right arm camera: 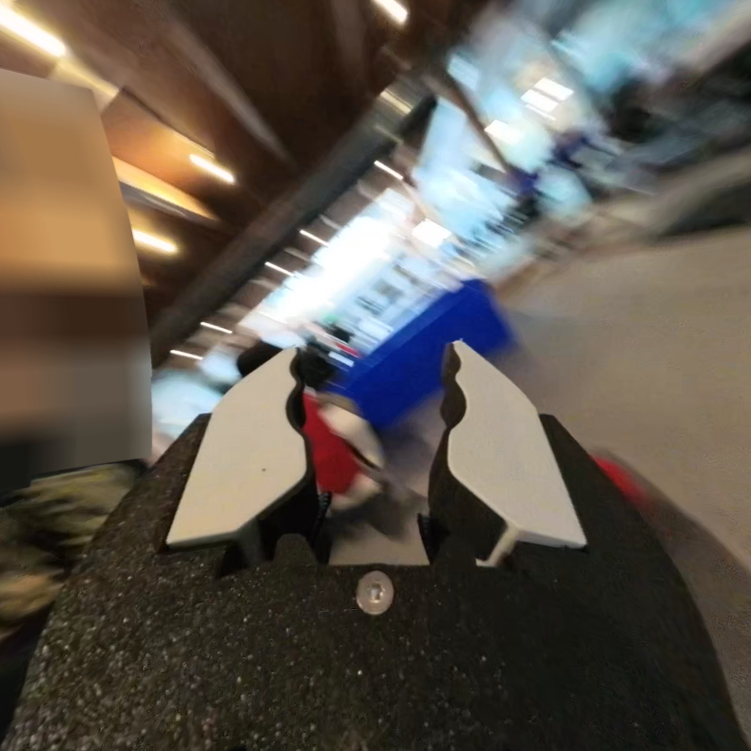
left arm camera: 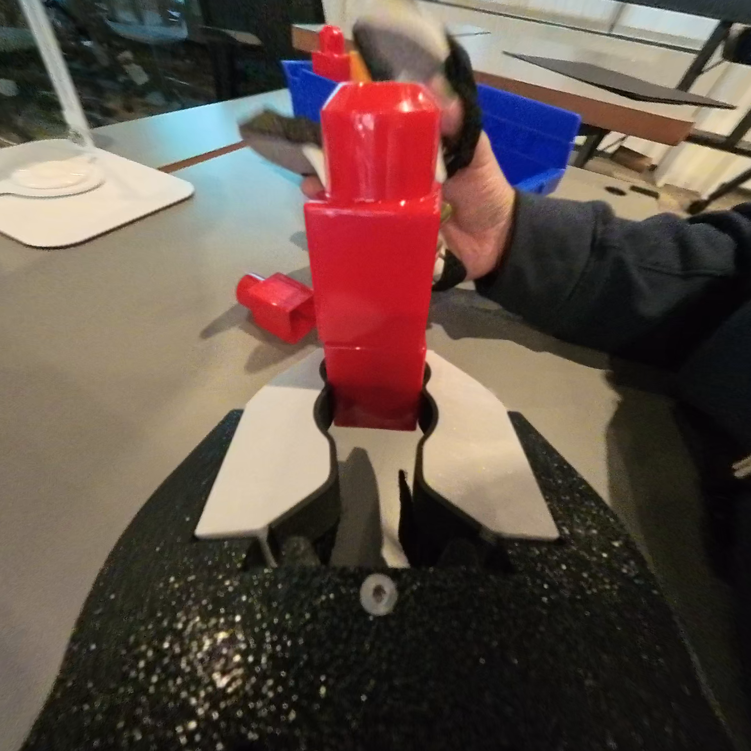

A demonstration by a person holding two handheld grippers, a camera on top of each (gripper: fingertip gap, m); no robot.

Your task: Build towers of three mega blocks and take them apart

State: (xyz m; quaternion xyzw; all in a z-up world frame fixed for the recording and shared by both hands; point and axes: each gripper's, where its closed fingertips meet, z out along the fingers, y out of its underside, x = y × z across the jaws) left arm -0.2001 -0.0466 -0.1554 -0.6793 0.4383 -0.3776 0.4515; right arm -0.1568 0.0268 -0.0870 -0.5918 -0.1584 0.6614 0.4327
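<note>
My left gripper (left arm camera: 374, 386) is shut on the bottom block of a red tower (left arm camera: 374, 260) of two stacked mega blocks, standing upright above the grey table (left arm camera: 122, 365). A loose red block (left arm camera: 278, 307) lies on its side on the table just left of the tower. Another red block (left arm camera: 331, 55) shows in a blue bin (left arm camera: 524, 130) behind. The right gripper shows blurred behind the tower's top in the left wrist view (left arm camera: 410, 53), held by a hand (left arm camera: 475, 211). In the blurred, tilted right wrist view my right gripper (right arm camera: 372, 357) is open and empty, with the red tower (right arm camera: 329, 447) beyond it.
A white flat base with a post (left arm camera: 81, 191) stands at the far left of the table. A dark sleeve (left arm camera: 630, 284) reaches in from the right. The blue bin also shows in the right wrist view (right arm camera: 426, 357). Another table (left arm camera: 589, 109) stands behind.
</note>
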